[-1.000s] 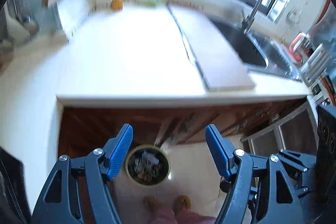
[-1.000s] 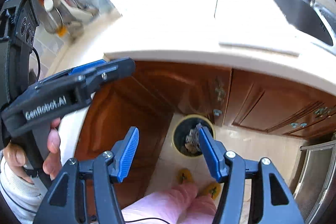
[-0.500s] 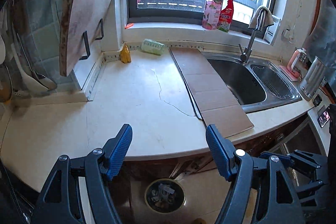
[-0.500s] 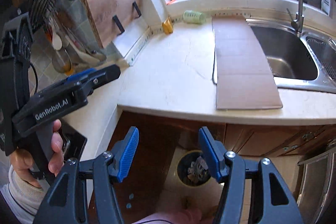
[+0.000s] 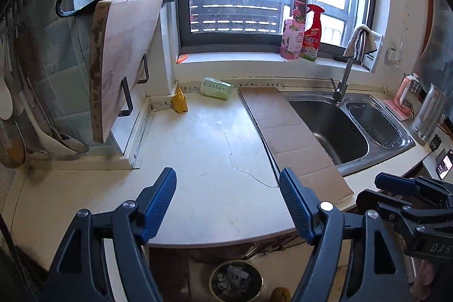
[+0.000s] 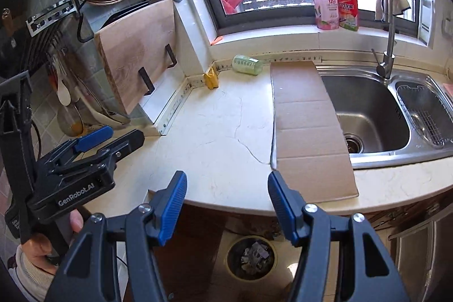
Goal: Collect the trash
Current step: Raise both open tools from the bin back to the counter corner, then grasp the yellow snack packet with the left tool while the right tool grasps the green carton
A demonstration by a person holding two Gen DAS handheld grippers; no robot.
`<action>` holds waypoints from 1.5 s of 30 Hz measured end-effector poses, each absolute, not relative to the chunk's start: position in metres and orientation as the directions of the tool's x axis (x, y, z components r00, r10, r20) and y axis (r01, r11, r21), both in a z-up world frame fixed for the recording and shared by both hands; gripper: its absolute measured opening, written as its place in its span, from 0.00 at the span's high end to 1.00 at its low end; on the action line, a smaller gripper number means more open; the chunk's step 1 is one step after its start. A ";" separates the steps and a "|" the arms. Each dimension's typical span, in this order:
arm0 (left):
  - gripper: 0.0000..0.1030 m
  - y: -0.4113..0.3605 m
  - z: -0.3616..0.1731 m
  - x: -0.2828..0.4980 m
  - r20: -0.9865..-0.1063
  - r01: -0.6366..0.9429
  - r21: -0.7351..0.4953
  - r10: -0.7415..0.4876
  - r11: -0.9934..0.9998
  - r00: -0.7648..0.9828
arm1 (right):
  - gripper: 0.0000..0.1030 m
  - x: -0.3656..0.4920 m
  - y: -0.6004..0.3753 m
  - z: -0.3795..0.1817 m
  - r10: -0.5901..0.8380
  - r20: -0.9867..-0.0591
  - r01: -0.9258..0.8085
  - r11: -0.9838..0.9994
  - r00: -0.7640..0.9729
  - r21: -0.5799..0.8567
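Because the counter (image 5: 215, 149) edge overhangs it, the bin (image 6: 250, 256) on the floor is seen only from above, its contents hard to make out. Two pieces of trash are counted by the back wall: one yellow carton (image 5: 179, 103), one green bottle (image 5: 215, 88). The left gripper (image 5: 228, 198) is seen opening, empty; the right gripper (image 6: 226, 198) is held moderately wide, empty.

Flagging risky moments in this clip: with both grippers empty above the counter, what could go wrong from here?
1. The flat brown cardboard sheet overhangs the steel sink and the counter edge; a one-sided pinch may tip it in.
2. The pale green plastic bottle lies on its side by the wall and could roll away.
3. The round floor bin sits below the counter edge, so a drop could miss.
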State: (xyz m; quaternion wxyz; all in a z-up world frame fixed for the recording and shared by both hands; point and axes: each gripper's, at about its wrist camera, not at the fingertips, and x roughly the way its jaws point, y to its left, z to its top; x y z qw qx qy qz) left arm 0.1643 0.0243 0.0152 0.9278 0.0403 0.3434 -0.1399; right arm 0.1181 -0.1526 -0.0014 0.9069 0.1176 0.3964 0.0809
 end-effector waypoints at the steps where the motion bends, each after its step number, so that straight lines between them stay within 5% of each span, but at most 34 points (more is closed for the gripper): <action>1: 0.26 0.024 0.017 0.167 -0.644 0.284 -0.016 -0.227 0.959 0.730 | 0.42 0.122 -0.154 0.000 0.243 -0.695 -0.056 0.958 0.676 0.281; 21: 0.22 0.007 0.014 0.312 -0.667 0.073 0.032 -0.033 0.997 0.745 | 0.42 0.307 -0.185 0.016 0.372 -0.676 -0.158 0.921 0.636 0.357; 37: 0.22 0.006 -0.068 0.504 -0.797 -0.062 -0.018 0.023 0.998 0.603 | 0.42 0.507 -0.197 -0.056 0.513 -0.695 -0.067 0.826 0.505 0.560; 45: 0.22 0.015 -0.111 0.582 -0.853 -0.092 0.018 0.063 0.996 0.518 | 0.42 0.593 -0.192 -0.097 0.433 -0.749 -0.066 0.883 0.502 0.466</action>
